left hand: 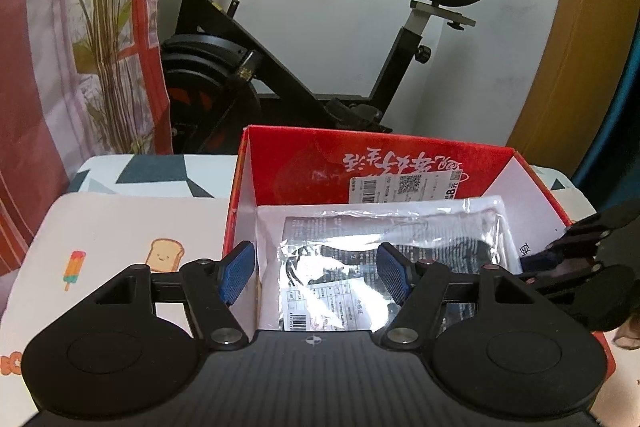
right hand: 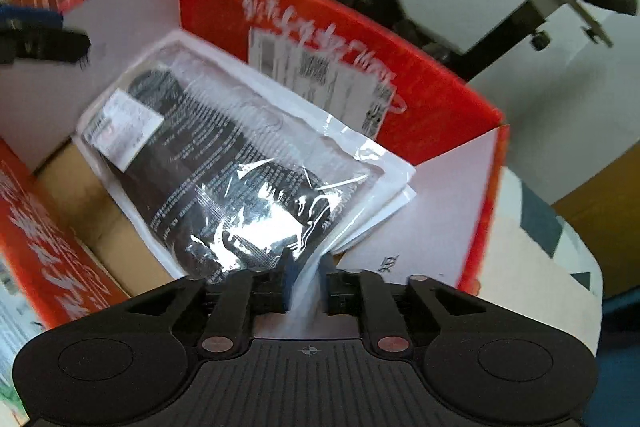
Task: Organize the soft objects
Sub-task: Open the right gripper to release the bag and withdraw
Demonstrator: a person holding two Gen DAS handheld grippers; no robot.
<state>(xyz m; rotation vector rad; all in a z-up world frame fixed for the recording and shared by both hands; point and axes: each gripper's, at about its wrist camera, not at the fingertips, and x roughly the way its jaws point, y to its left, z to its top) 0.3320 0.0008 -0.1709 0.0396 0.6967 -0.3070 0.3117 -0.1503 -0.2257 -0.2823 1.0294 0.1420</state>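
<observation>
A: Left wrist view first. The left gripper [left hand: 316, 275] is hovering at the near edge of the red box [left hand: 400, 155], fingers [left hand: 236, 273] spread wide, nothing between them.

B: And the task's thing?

A: The clear plastic packet [left hand: 360, 247] with a dark soft item inside is lying in the box, centre of the frame, leaning against the white inner wall. A white label is showing on its near end.

B: Right side?

A: The right gripper [left hand: 568, 259] is poking in from the right edge of that frame, over the box's right wall. Blurry there.

B: Right wrist view, then.

A: The right gripper [right hand: 308, 279] is sitting at the bottom centre, fingers [right hand: 289, 275] standing a narrow gap apart, and the packet [right hand: 224, 163] has its near corner running between them. I cannot tell whether the pads are pressing on the plastic; the corner is smeared by blur. The rest of the packet is resting diagonally inside the red box [right hand: 320, 27], on folded white paper [right hand: 384, 195], with the brown cardboard floor [right hand: 80, 203] showing at lower left.

B: Background?

A: An exercise bike [left hand: 248, 67] is standing behind the box, and a plant [left hand: 104, 27] is at upper left. The worktop [left hand: 120, 227] is wearing a cloth with toast and ice-lolly prints, lower left. The left gripper's tip [right hand: 36, 31] is showing at the left edge of the right wrist view.
</observation>
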